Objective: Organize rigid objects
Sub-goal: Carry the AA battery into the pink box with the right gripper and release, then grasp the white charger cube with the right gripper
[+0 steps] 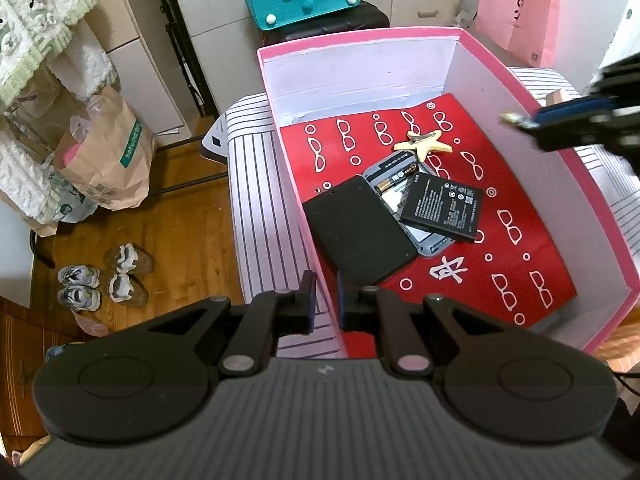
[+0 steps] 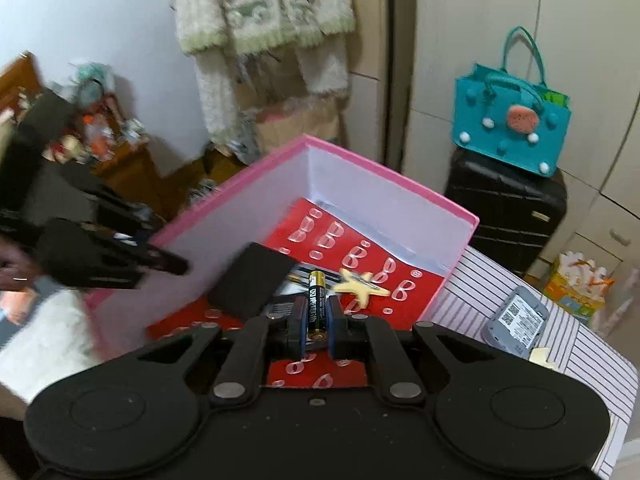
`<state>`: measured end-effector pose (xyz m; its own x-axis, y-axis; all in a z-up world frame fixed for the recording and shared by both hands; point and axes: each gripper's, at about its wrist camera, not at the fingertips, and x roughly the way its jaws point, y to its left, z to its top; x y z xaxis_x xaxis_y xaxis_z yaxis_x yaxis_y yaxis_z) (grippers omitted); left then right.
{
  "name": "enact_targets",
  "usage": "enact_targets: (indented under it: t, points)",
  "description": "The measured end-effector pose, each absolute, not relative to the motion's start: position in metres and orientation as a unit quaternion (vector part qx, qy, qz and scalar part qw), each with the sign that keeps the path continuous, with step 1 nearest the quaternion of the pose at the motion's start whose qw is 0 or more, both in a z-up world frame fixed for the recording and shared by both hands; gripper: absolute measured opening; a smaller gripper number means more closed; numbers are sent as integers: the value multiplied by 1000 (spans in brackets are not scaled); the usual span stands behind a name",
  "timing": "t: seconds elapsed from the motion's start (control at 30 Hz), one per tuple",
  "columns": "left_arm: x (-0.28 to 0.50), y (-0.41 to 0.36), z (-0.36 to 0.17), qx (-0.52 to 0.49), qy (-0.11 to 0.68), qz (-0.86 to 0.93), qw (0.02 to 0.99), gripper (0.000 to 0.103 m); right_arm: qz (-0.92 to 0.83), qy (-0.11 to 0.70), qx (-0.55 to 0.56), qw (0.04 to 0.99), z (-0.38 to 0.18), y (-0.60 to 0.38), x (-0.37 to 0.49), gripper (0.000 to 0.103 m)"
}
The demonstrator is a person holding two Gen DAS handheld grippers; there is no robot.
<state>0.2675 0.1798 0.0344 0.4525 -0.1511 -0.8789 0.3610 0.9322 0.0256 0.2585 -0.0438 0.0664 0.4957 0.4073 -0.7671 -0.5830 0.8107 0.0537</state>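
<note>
A pink box [image 1: 496, 72] lined with red paper stands on a striped tabletop [image 1: 256, 200]. Inside lie a black cover [image 1: 360, 232], a grey device [image 1: 436, 246] with a cell in it, a flat black battery pack [image 1: 442, 208] and a cream star [image 1: 422, 142]. My left gripper [image 1: 325, 300] is shut on the box's near left wall, one finger on each side. My right gripper [image 2: 316, 320] is shut on an AA battery [image 2: 316, 304] and hovers over the box's inside; in the left wrist view the right gripper [image 1: 520, 120] shows above the right wall, blurred.
A second grey device [image 2: 516, 320] and a cream piece [image 2: 542, 356] lie on the striped top right of the box. Behind it stand a black suitcase [image 2: 508, 208] with a teal bag [image 2: 512, 120] and a pink paper bag [image 1: 520, 16]. Shoes [image 1: 104, 280] lie on the wooden floor.
</note>
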Motion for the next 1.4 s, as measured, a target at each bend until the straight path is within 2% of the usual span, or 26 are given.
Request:
enact_targets:
  t: [0.4, 0.83, 0.97, 1.03, 1.13, 1.33, 1.4]
  points:
    - [266, 187, 32, 77, 495, -158, 851, 11, 256, 441, -130, 851, 33, -28, 296, 10]
    - [266, 189, 32, 64, 493, -153, 854, 11, 228, 420, -11, 879, 70, -111, 233, 12]
    - [267, 191, 31, 53, 493, -151, 855, 11, 189, 414, 15, 890, 57, -147, 205, 19]
    - [268, 193, 31, 40, 492, -151, 857, 11, 179, 412, 30, 893, 39, -161, 190, 27]
    - [268, 193, 30, 37, 491, -152, 857, 11, 171, 427, 46, 887, 7, -173, 175, 28]
    - [269, 193, 29, 38, 491, -151, 857, 11, 152, 422, 33, 893, -28, -176, 166, 41]
    - [269, 193, 29, 39, 491, -151, 857, 11, 149, 414, 11, 898, -32, -172, 168, 48]
